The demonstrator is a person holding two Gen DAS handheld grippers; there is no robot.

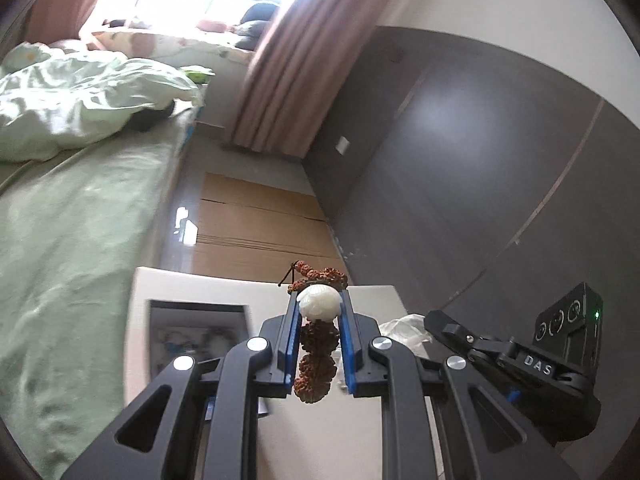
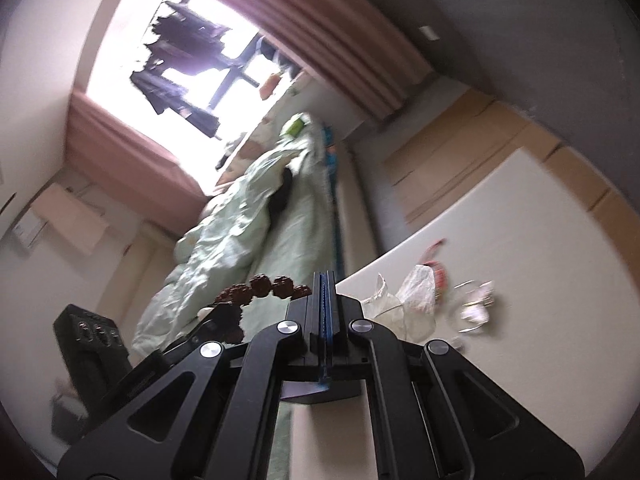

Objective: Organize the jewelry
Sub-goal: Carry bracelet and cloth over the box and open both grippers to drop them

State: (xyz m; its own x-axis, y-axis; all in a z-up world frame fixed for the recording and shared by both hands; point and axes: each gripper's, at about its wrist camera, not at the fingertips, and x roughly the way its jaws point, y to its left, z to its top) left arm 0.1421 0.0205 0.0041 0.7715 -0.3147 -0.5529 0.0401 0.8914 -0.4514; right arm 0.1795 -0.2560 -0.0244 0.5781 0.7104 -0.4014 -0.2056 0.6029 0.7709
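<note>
Left gripper (image 1: 319, 312) clenched on a bracelet (image 1: 316, 356), low centre of the left view: white carved bead (image 1: 320, 303) pinched between the blue pads (image 1: 294, 344), knobbly brown beads hanging below and curling above the tips. Held above a white table (image 1: 192, 284); dark open box (image 1: 196, 336) lower left on it; right gripper's body at lower right. Right gripper (image 2: 325, 280) clamped tight on nothing, low centre of the right view. Brown beads just left of its tips there. Clear bags (image 2: 404, 300) and small glinting pieces (image 2: 476, 304) on the table to the right. Green bed (image 1: 72, 208) at left.
</note>
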